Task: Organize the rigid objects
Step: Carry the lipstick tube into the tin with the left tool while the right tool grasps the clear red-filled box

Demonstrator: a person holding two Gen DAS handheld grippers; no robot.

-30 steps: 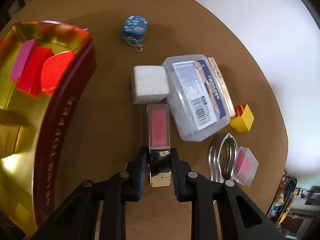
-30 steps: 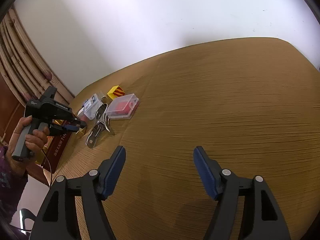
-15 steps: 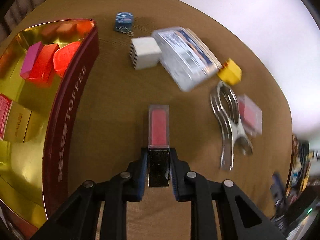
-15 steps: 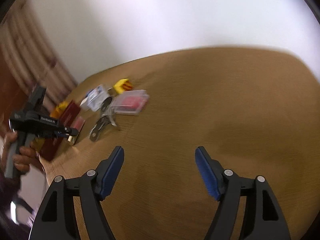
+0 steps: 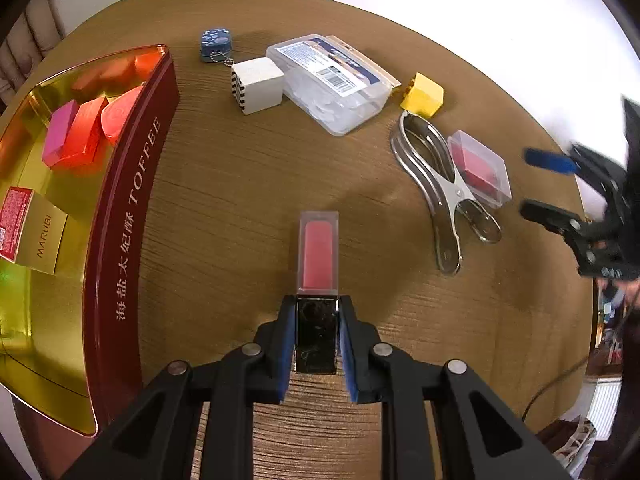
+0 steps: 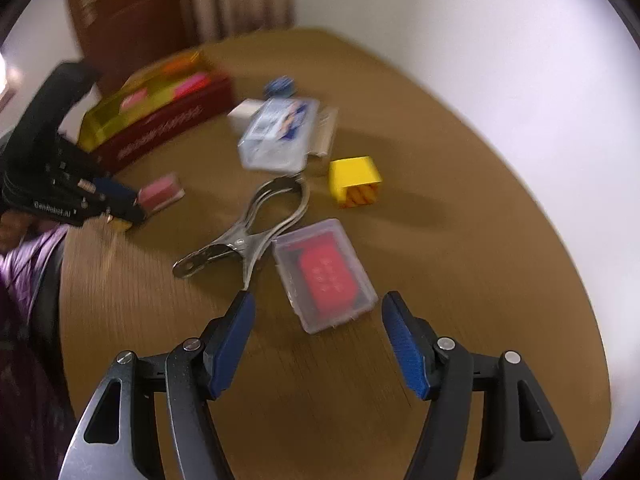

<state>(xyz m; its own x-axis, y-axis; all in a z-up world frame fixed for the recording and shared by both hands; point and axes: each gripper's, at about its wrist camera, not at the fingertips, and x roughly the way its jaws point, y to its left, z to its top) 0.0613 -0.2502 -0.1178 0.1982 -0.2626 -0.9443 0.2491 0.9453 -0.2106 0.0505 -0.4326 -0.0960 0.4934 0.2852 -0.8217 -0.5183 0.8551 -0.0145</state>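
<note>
At the far left of the left wrist view, the toffee tin [image 5: 132, 184] is sitting on the wooden table [image 5: 224, 184], holding a pink block [image 5: 60, 132], red blocks [image 5: 86, 136] and a gold carton [image 5: 38, 236]. To its right, near the middle, the left gripper [image 5: 318, 340] is clamping the dark cap end of the lip gloss tube [image 5: 318, 252], whose clear pink body is sticking out forward above the table. At the far edge a blue keychain box [image 5: 216, 44], a white cube [image 5: 258, 84] and a clear labelled case [image 5: 332, 80] are lying in a row, the cube touching the case. Further right, a yellow block [image 5: 424, 94] is sitting just beyond the metal clamp [image 5: 436, 176], and a small clear box with a red insert [image 5: 480, 168] is resting against the clamp's right side. In the right wrist view, the right gripper [image 6: 320, 340] is hovering with its jaws spread wide and holding nothing, with the small clear box just beyond its fingertips [image 6: 236, 328].
</note>
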